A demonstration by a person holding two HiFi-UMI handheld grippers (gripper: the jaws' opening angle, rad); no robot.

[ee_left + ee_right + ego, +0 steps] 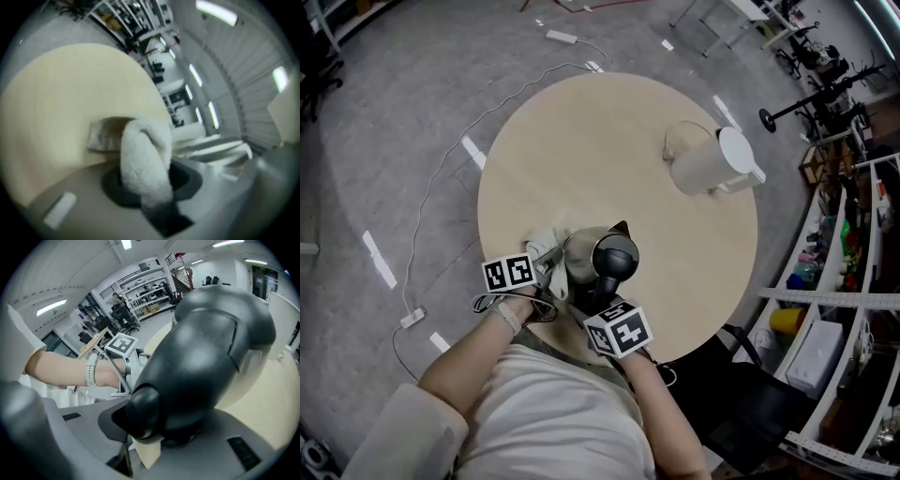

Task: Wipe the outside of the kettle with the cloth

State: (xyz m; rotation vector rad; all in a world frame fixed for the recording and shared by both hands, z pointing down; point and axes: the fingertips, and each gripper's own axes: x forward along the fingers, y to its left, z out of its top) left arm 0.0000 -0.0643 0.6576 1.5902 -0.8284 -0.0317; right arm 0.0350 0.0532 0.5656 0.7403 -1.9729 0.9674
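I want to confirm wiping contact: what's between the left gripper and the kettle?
The white cloth, clamped by the left gripper, sits beside the kettle; the head view shows it.

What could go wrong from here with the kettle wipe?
1. The kettle stands near the table edge closest to the person; only the right claw on its black top steadies it, so a sideways wipe could tip or slide it.
2. The left claw holds the cloth as a narrow bunched roll; it might slip out, or bare claw tips could scrape the metal.
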